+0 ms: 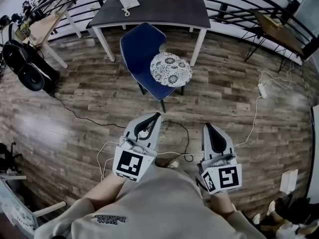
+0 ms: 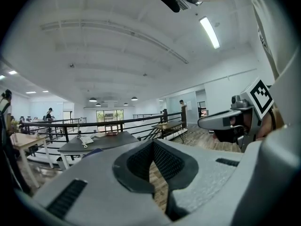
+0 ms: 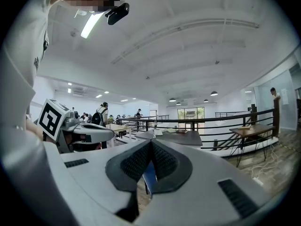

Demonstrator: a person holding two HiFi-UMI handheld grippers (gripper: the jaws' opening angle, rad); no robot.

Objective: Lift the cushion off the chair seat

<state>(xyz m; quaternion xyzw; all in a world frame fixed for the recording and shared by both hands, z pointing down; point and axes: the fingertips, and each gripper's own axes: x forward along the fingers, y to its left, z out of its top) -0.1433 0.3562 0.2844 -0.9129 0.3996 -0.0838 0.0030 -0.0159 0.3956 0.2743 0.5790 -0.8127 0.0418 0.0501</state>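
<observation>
Between the left gripper's (image 1: 155,115) jaws there is nothing: they are pressed together at the tips. The right gripper (image 1: 206,126) stands the same, closed and empty (only wooden floor, and for the right a strip of blue, shows through the hollows behind the pads). Ahead of both, and well apart from either, the round patterned cushion (image 1: 171,69) lies flat on the blue chair (image 1: 139,49), toward the seat's right front edge and slightly overhanging it. It sits between the two lines of pointing, somewhat nearer the left tips. Being round, it has no long axis. The overhanging rim looks the likeliest place to pinch, once the jaws spread. Beyond the chair stands a dark table (image 1: 149,14).
</observation>
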